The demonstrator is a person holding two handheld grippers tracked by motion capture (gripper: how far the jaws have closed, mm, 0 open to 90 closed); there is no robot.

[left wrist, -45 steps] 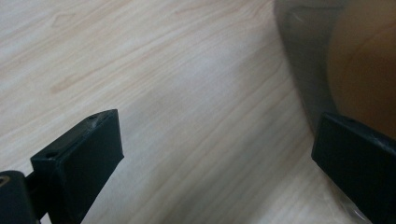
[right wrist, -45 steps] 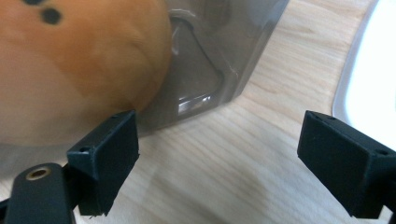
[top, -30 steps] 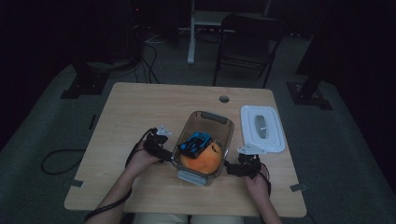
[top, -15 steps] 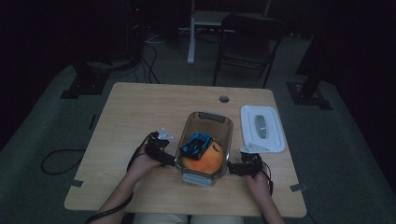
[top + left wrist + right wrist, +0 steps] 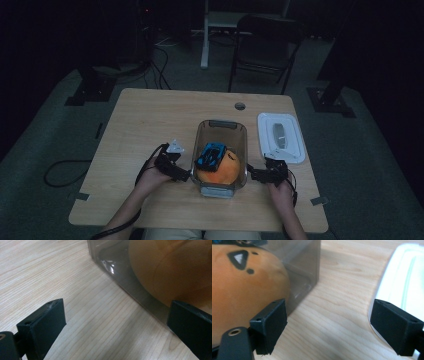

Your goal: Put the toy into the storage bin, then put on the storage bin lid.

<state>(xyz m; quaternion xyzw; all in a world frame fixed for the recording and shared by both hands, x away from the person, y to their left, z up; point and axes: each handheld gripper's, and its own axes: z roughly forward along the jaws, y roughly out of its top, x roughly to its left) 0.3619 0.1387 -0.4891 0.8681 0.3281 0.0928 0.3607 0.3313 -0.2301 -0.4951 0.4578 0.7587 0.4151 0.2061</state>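
left tool (image 5: 115, 330): two black jaws rise from the bottom edge, set wide apart, nothing between them but bare wood; it hangs low over the worktop
left jaw: at the lower left, its flat pad turned inward; small holes show on its top face
right jaw: at the lower right, its tip in front of the container's lower wall
clear container (image 5: 125, 282): smoky see-through wall running from top centre down to the right, standing on the worktop
orange plush toy (image 5: 172, 270): inside the container, pressed near the wall; soft and blurred
worktop (image 5: 50, 272): pale wood grain
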